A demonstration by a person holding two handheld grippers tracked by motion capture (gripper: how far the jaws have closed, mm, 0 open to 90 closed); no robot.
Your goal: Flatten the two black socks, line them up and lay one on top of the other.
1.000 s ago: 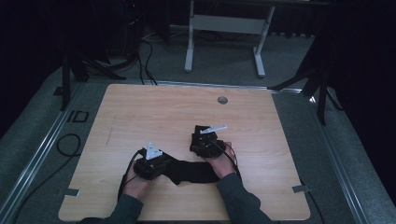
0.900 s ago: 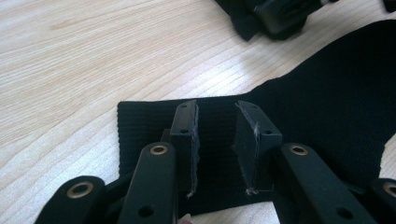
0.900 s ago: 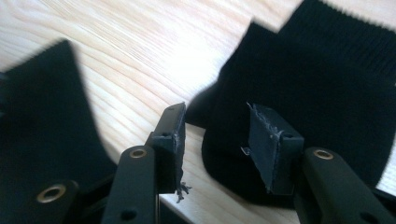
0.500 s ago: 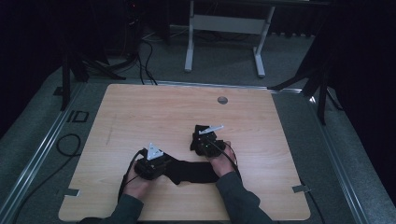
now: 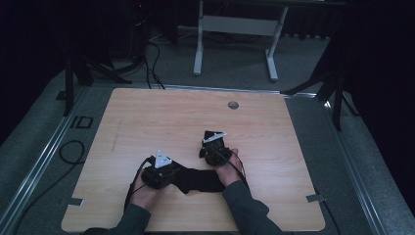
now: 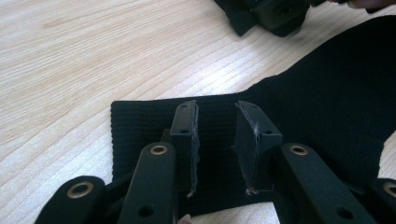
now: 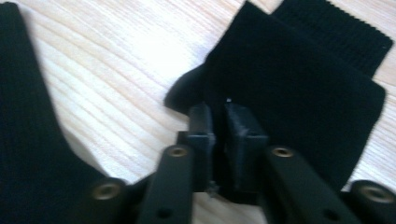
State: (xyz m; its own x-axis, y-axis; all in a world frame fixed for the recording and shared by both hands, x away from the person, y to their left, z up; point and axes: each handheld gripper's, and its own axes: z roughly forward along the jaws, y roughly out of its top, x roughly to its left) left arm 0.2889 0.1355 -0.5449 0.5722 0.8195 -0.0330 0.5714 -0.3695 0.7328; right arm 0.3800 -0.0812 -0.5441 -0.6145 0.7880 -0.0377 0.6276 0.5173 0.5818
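Your forearms come in from the near edge of the wooden table (image 5: 147,112), sleeves angled inward, each hand wrapped around its tool. Your left hand (image 5: 143,192) lies low near the front edge, with the left gripper (image 6: 217,140) pointing to your right over one end of the black knitted cloth (image 5: 198,179). Its jaws stand apart with a clear gap between the pads, hovering just above the ribbed edge of the fabric and holding nothing; in the left gripper view the cloth spreads flat under and beyond them. Your right hand (image 5: 230,169) sits a little farther forward, with the right gripper (image 7: 219,128) aimed away from you, its grey plate tilted up on top. Its jaws are pressed nearly together and pinch a fold of the black cloth, which bunches up beyond the pads in the right gripper view. The cloth lies on the table between your two hands, close to the front edge. A small round grommet (image 5: 233,105) sits well apart near the far edge.
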